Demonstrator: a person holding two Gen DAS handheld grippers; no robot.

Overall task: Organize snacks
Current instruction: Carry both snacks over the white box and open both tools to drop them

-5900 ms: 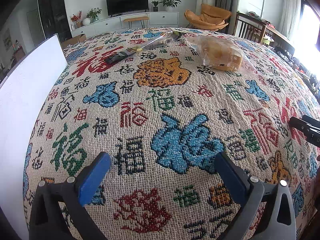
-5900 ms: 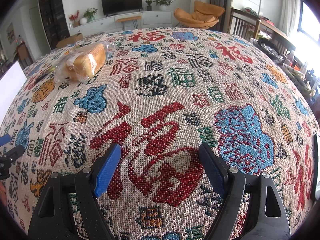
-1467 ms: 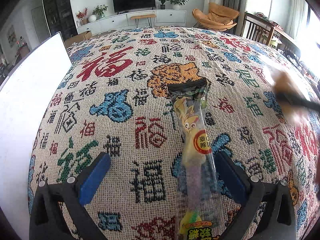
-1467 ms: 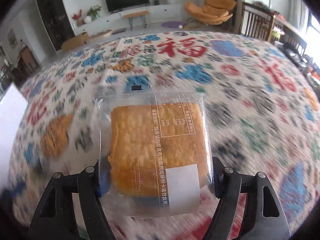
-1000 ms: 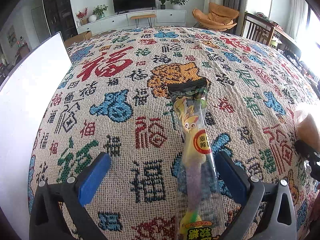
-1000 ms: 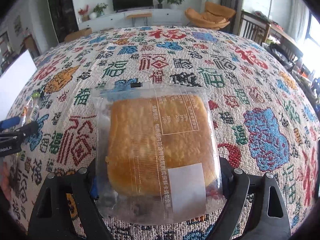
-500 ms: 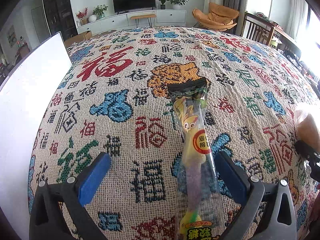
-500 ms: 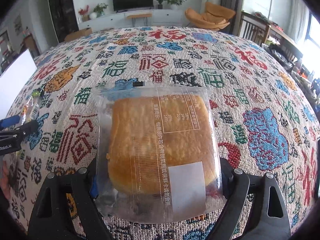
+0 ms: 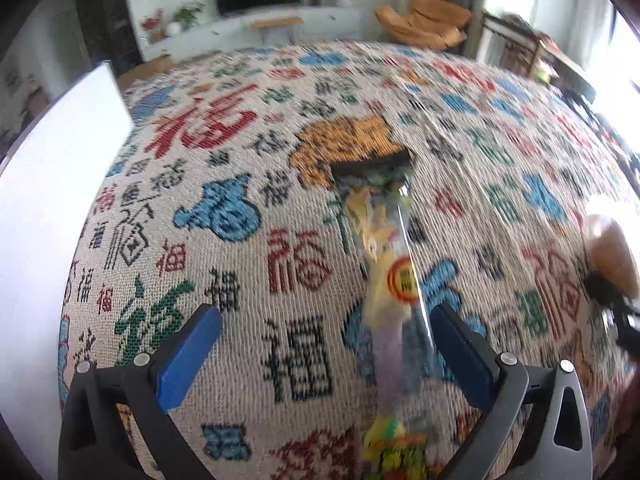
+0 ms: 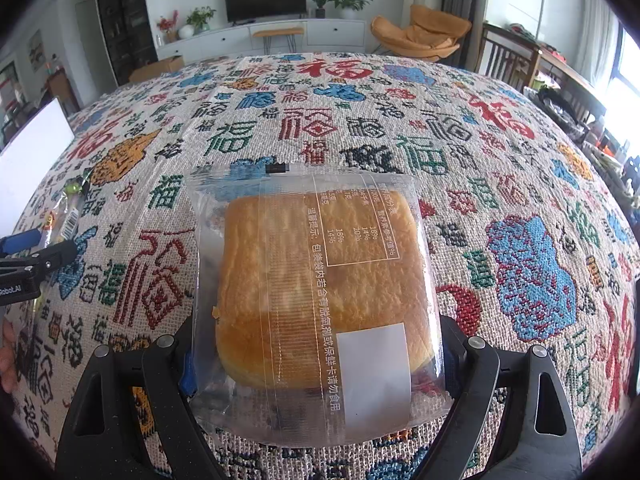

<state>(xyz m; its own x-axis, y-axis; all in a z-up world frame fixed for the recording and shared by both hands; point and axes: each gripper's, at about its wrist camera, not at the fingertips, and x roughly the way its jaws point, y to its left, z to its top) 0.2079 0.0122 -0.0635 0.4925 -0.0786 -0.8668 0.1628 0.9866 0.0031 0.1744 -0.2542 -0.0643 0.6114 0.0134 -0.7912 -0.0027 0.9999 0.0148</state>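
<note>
The bread packet (image 10: 320, 300) is clamped between the right tool (image 10: 316, 344) fingers. The left tool (image 9: 320, 348) is spread wide, empty; the long candy packet (image 9: 384, 280) is laid lengthwise between its fingers, nearer the right one.

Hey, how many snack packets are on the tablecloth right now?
2. The bread packet sits between the right tongs. The long candy packet lies between the open left tongs, nearer their right finger. No others visible.
</note>
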